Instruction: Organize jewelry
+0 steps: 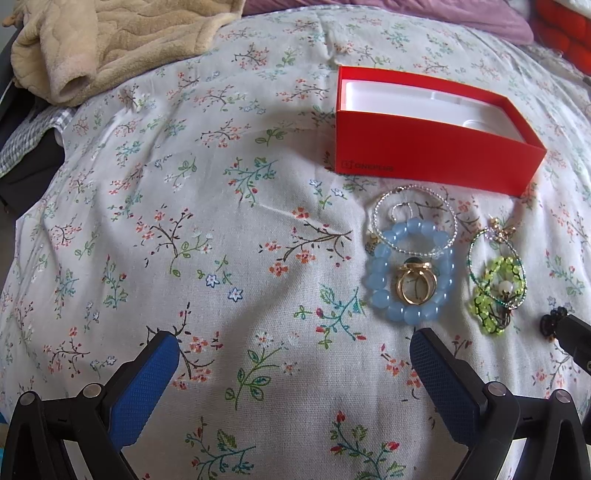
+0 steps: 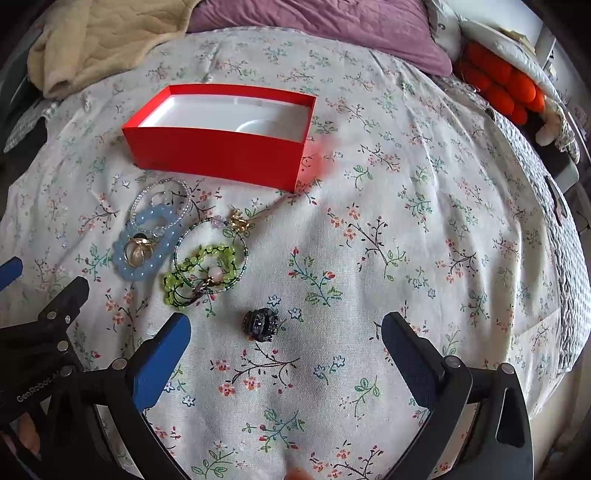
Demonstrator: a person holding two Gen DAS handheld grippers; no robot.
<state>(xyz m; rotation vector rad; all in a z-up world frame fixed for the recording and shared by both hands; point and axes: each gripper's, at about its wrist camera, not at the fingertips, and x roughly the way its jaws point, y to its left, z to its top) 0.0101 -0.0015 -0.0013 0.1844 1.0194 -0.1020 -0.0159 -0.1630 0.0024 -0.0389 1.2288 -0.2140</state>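
An open red box [image 1: 424, 147] with a white, empty inside lies on the floral bedsheet; it also shows in the right wrist view [image 2: 218, 151]. In front of it lie a blue bead bracelet [image 1: 380, 273] [image 2: 122, 266], gold rings [image 1: 415, 286] [image 2: 136, 251] inside it, a silver bead bracelet [image 1: 413, 218] [image 2: 162, 199], a green bead bracelet [image 1: 495, 291] [image 2: 199, 269] and a gold pendant chain [image 2: 242, 221]. A small dark hair claw [image 2: 260, 325] lies just ahead of my open right gripper [image 2: 286, 332]. My left gripper [image 1: 295, 345] is open and empty, left of the jewelry.
A beige blanket [image 1: 110, 40] is bunched at the far left. A purple pillow [image 2: 332, 26] lies at the back and an orange knitted thing [image 2: 502, 85] at the far right. The bed edge drops off on the right [image 2: 569, 295].
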